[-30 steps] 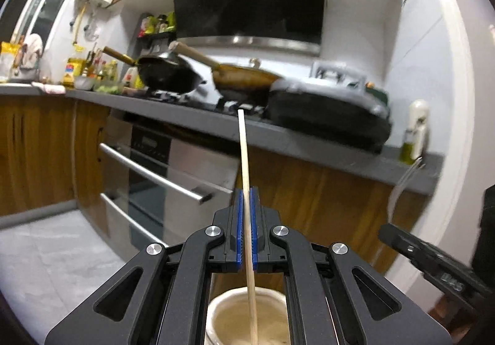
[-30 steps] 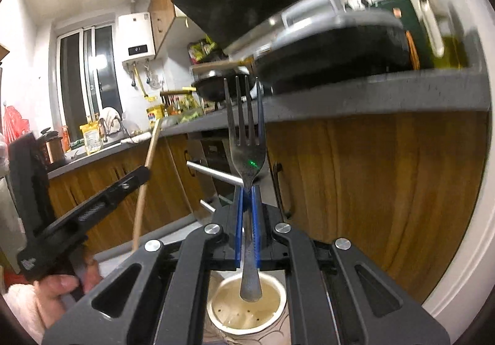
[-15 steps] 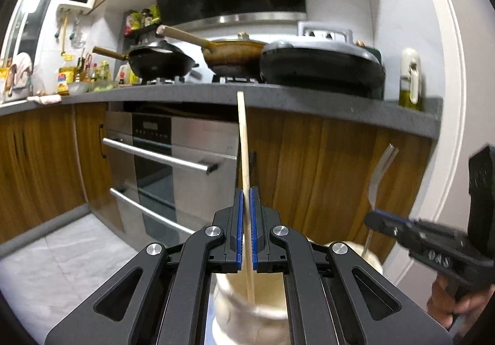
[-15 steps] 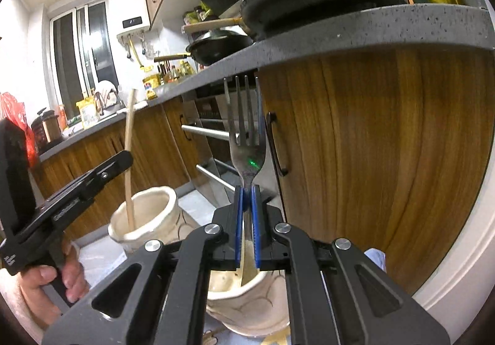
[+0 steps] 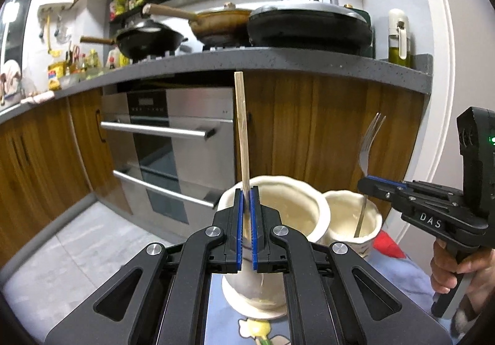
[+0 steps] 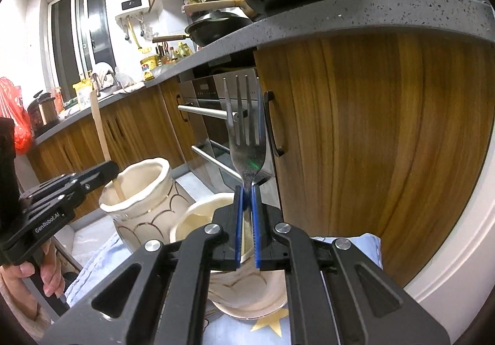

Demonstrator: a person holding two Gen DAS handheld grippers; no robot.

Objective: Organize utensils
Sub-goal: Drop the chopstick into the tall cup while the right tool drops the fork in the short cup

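Left gripper [image 5: 246, 205]: jaws clamped on chopstick [image 5: 240, 131], now lowered into taller cream jar [image 5: 278, 190]. Right gripper [image 6: 246, 202]: jaws clamped on fork [image 6: 246, 134], handle now sunk in shorter jar [image 6: 198, 215]. Both ready for release.

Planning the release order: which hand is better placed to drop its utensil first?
Probably either: left gripper has its chopstick in the taller jar, right gripper its fork in the shorter.

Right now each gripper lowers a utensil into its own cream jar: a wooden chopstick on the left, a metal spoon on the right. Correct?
Not quite: the right gripper holds a metal fork, tines up, as the right wrist view shows. The rest stands.
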